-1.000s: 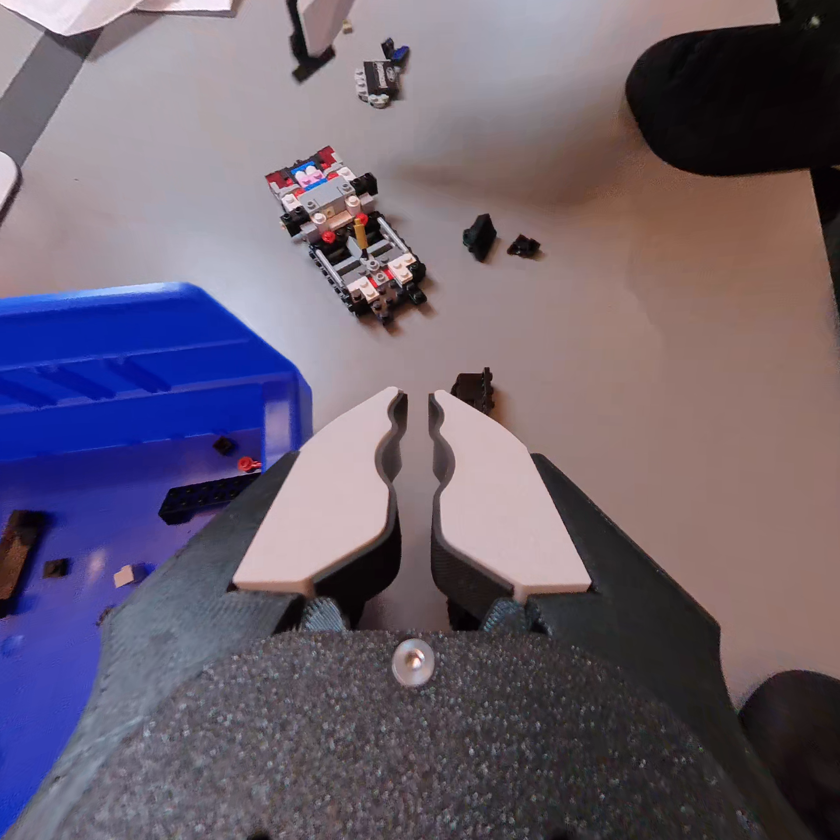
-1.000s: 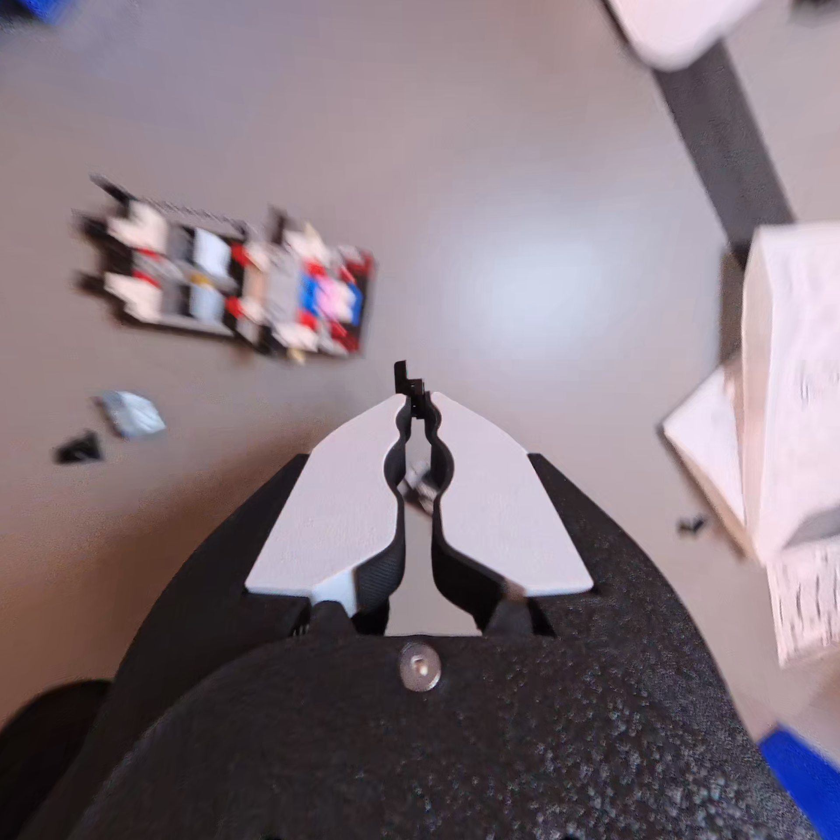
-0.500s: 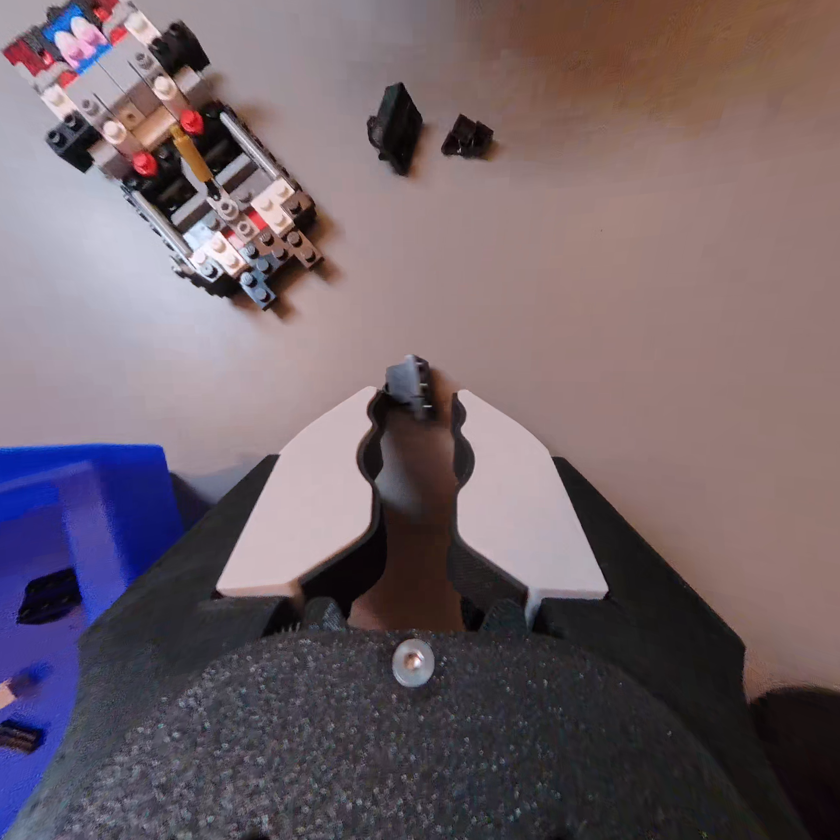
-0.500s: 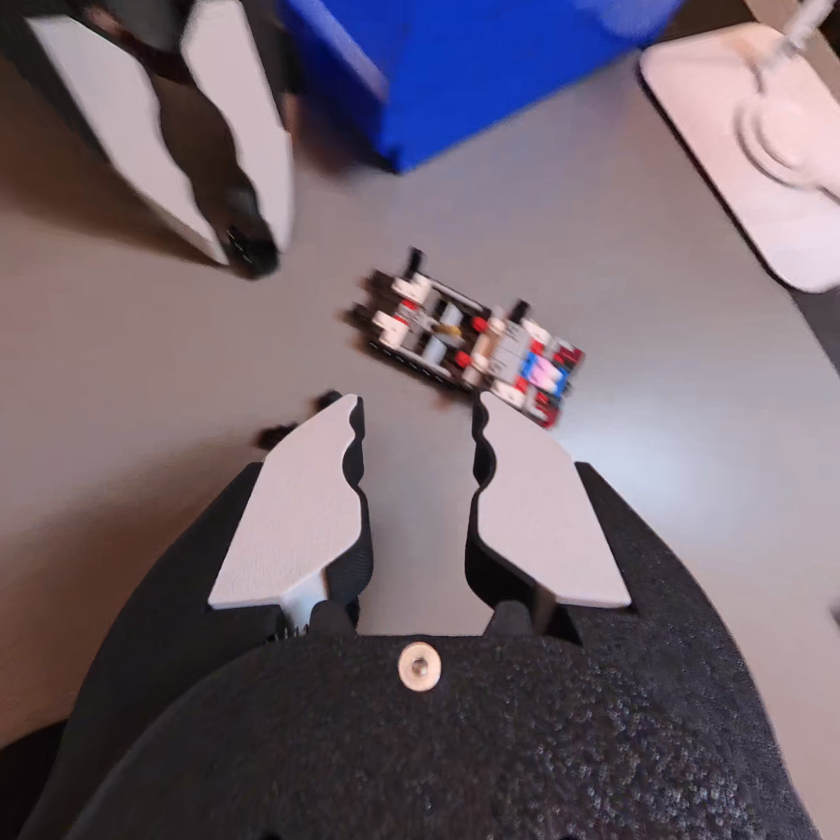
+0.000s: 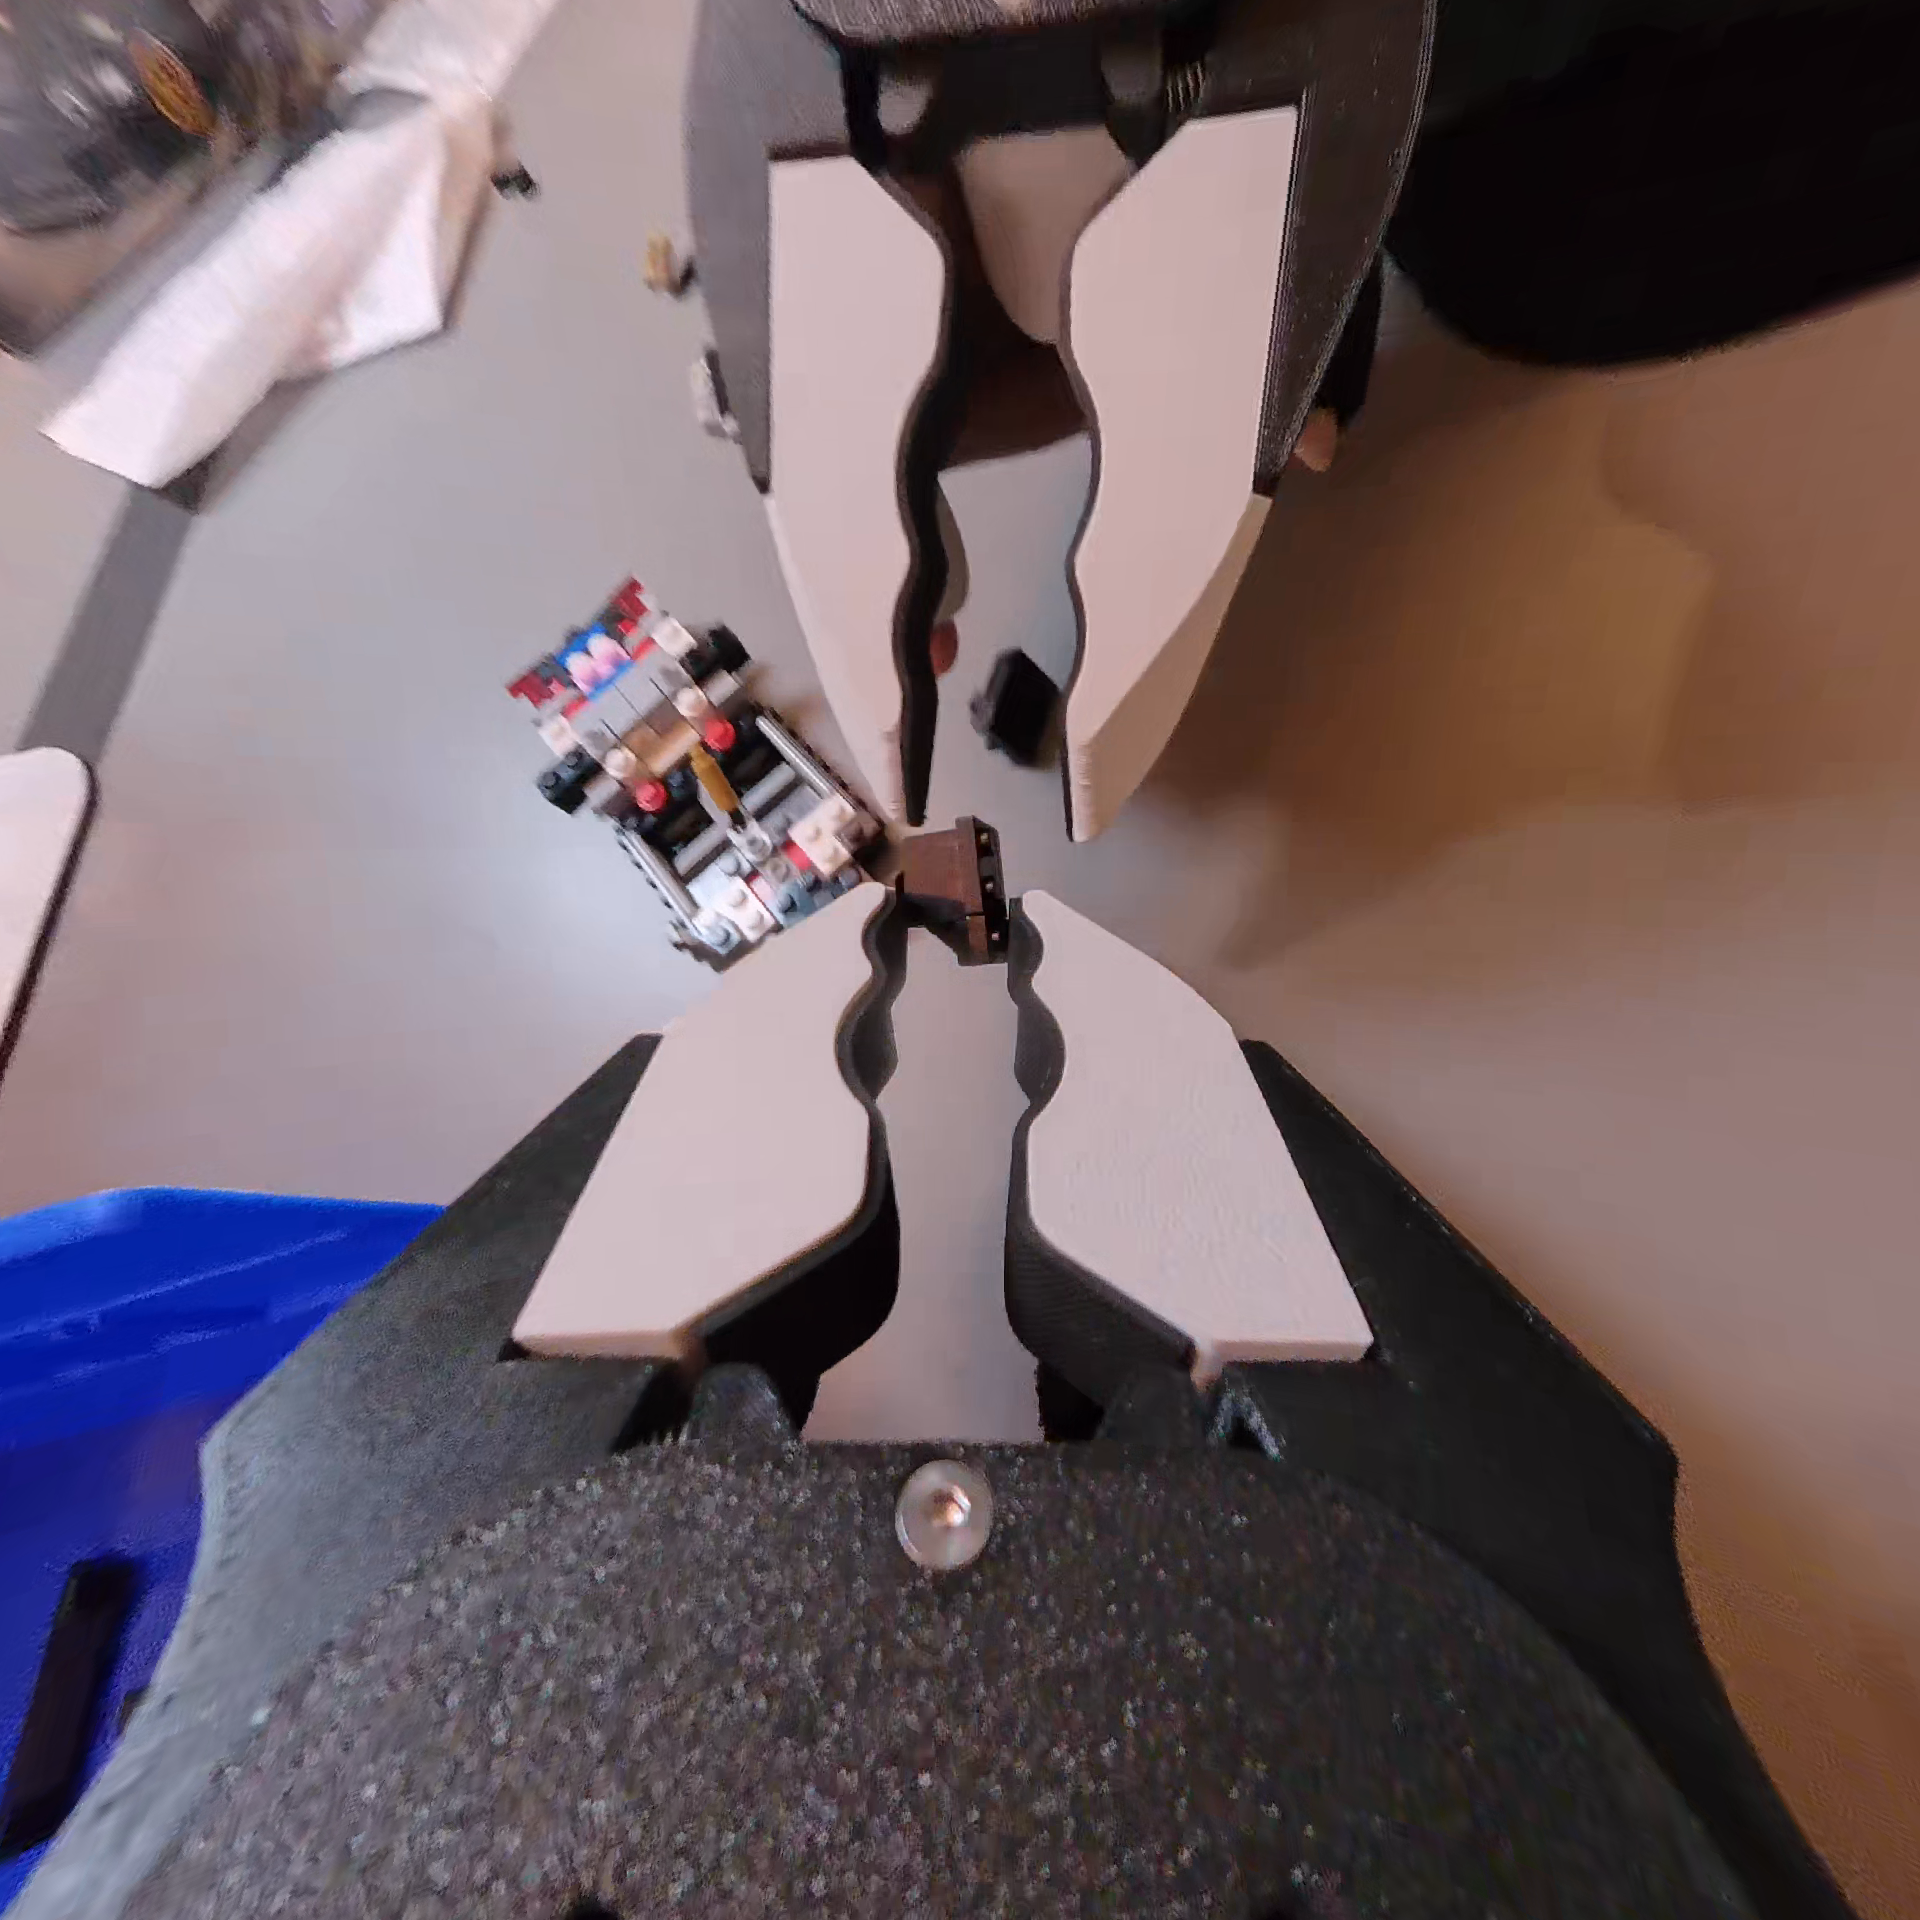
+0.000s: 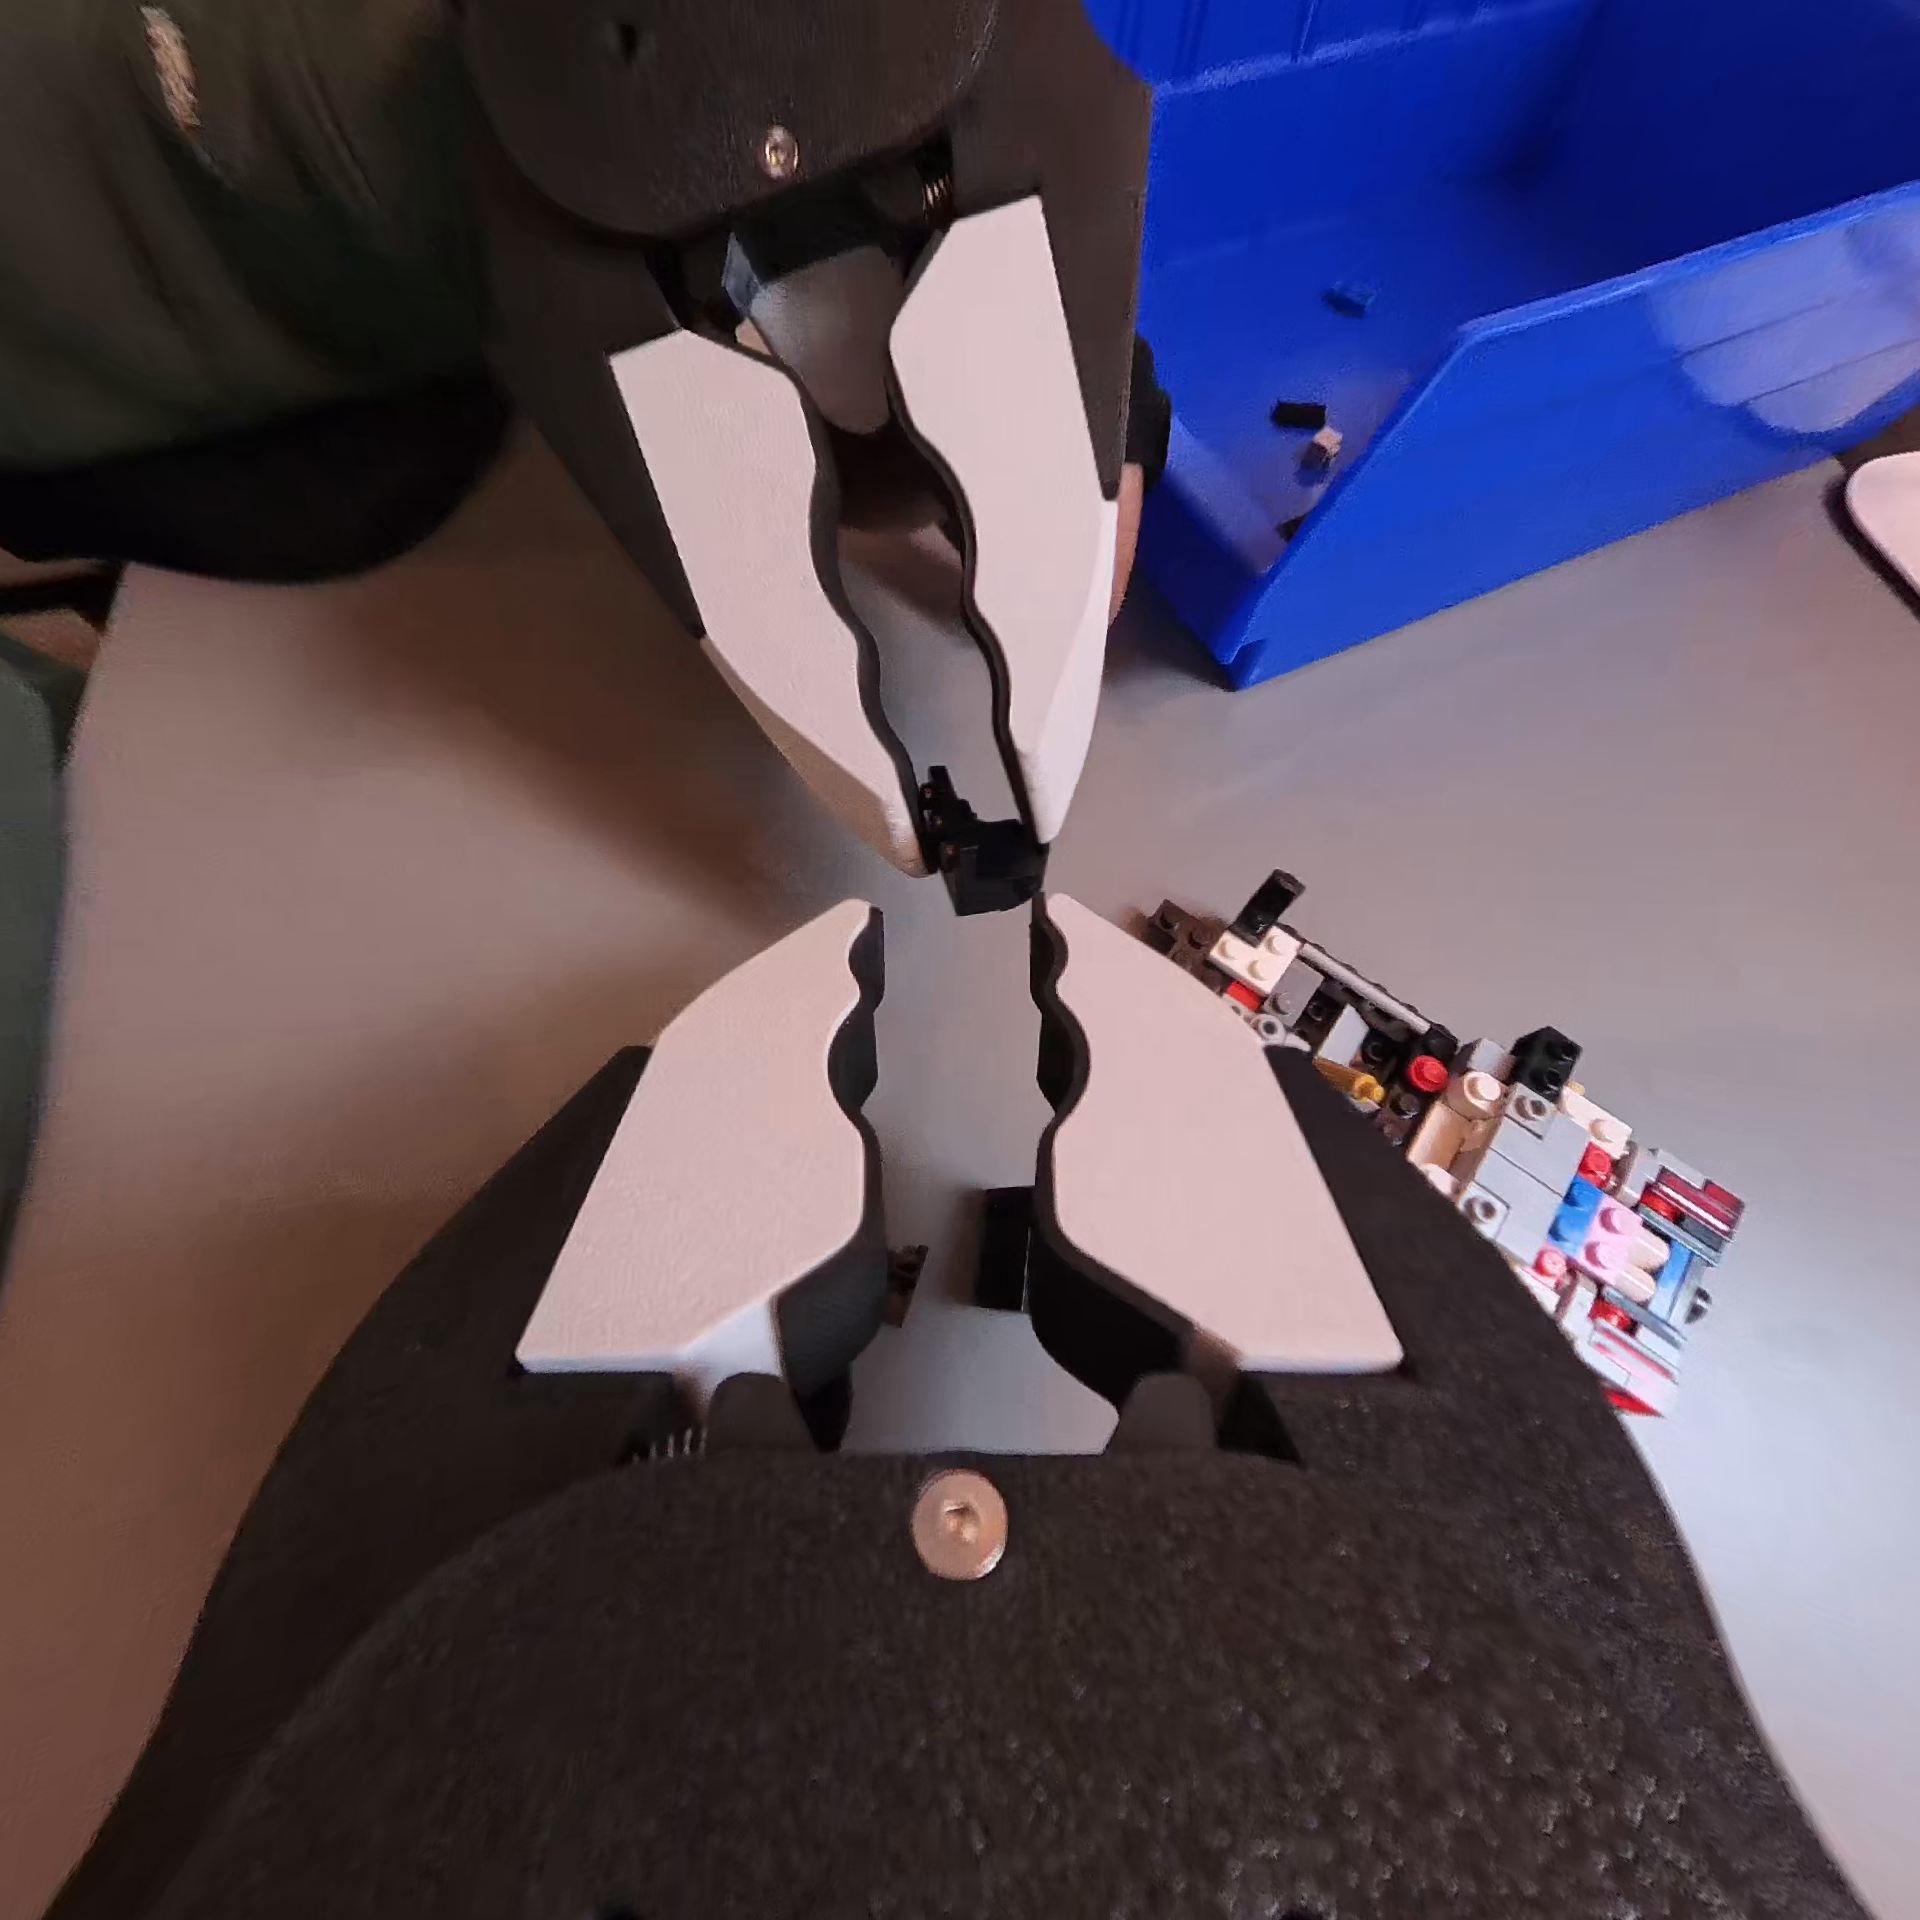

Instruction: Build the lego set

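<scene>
My left gripper (image 5: 953, 914) is shut on a small black brick piece (image 5: 945, 868) and holds it above the grey table (image 5: 1455, 1039). My right gripper (image 6: 956, 909) is open and faces the left one tip to tip, its fingertips on either side of the piece's (image 6: 987, 883) free end. In the left wrist view the right gripper (image 5: 997, 821) hangs down from the top. In the right wrist view the left gripper (image 6: 982, 847) comes down from the top. A partly built brick car (image 5: 707, 800) lies on the table just left of the grippers, also in the right wrist view (image 6: 1455, 1122).
A blue bin (image 6: 1558, 416) with a few small pieces stands beside the car, also in the left wrist view (image 5: 156, 1351). A loose black piece (image 5: 1018, 707) lies on the table under the right gripper. White paper (image 5: 291, 291) lies far left. A person's dark clothing (image 6: 208, 260) is close. Less than 4 cm separates the two grippers' tips.
My left gripper closed on the black piece and lifted it off the table. My right gripper let go of its thin black piece, opened and swung round to face the left one.
</scene>
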Tool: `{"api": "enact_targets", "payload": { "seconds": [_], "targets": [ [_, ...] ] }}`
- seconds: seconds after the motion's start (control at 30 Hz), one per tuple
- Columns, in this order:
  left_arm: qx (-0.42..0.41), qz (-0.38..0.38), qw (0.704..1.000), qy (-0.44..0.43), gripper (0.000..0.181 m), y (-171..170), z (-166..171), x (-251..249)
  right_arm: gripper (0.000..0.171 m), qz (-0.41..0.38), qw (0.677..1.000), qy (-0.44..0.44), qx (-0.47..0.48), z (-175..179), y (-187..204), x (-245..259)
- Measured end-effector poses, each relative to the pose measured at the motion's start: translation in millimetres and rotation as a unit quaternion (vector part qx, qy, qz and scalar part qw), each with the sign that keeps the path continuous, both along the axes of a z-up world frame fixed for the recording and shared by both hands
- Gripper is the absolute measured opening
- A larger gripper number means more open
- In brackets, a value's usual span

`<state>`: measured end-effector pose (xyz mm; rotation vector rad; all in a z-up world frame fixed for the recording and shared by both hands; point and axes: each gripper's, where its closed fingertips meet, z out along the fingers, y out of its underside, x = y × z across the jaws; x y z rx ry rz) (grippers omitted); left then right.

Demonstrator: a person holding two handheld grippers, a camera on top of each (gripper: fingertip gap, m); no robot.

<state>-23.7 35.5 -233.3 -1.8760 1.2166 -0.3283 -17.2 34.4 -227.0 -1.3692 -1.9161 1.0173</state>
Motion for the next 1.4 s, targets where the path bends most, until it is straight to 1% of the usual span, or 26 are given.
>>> {"api": "enact_targets", "payload": {
  "seconds": [0.07, 0.13, 0.27, 0.43, 0.47, 0.5, 0.6, 0.67, 0.77, 0.9, 1.03, 1.17, 1.27, 1.4],
  "targets": [
    [0.016, 0.009, 0.999, -0.046, 0.018, 7, 10, 3, 0.027, -0.003, 1.0, -0.008, -0.011, 3, 7, 7],
    [0.001, 0.019, 0.997, -0.069, 0.018, 10, 9, 1, 0.025, 0.013, 0.998, -0.057, 0.014, -3, 14, 27],
    [-0.022, 0.014, 0.999, -0.031, 0.018, 8, -11, 0, 0.023, 0.053, 0.981, -0.188, 0.005, -29, 5, 72],
    [-0.063, -0.008, 0.998, -0.003, 0.018, -3, -29, 5, 0.027, 0.049, 0.973, -0.225, 0.025, -51, 5, 70],
    [-0.071, -0.011, 0.997, 0.002, 0.018, -5, -32, 5, 0.025, 0.053, 0.974, -0.217, 0.026, -50, 3, 67],
    [-0.074, -0.011, 0.997, 0.003, 0.018, -5, -34, 5, 0.018, 0.053, 0.974, -0.217, 0.032, -51, 3, 65],
    [-0.082, -0.018, 0.996, -0.001, 0.018, -8, -35, 8, 0.017, 0.074, 0.974, -0.211, 0.019, -51, -4, 67],
    [-0.086, -0.026, 0.996, -0.009, 0.023, -11, -33, 10, 0.017, 0.077, 0.977, -0.201, 0.003, -48, -3, 69],
    [-0.086, -0.03, 0.996, -0.021, 0.031, -13, -27, 11, 0.017, 0.078, 0.986, -0.143, -0.03, -29, -4, 63],
    [-0.069, -0.045, 0.995, -0.05, 0.03, -16, -11, 14, 0.017, 0.072, 0.995, -0.047, -0.052, -1, -5, 43],
    [-0.049, -0.068, 0.993, -0.088, 0.026, -22, 10, 20, 0.017, 0.055, 0.994, 0.021, -0.09, 14, -5, 25],
    [-0.023, -0.07, 0.992, -0.101, 0.026, -20, 18, 24, 0.017, 0.071, 0.991, 0.049, -0.1, 20, -13, 20],
    [0.005, -0.081, 0.991, -0.11, 0.02, -21, 26, 28, 0.017, 0.081, 0.987, 0.052, -0.13, 24, -18, 22],
    [0.028, -0.08, 0.99, -0.114, 0.018, -19, 33, 30, 0.017, 0.09, 0.978, 0.063, -0.179, 32, -21, 25]
  ]
}}
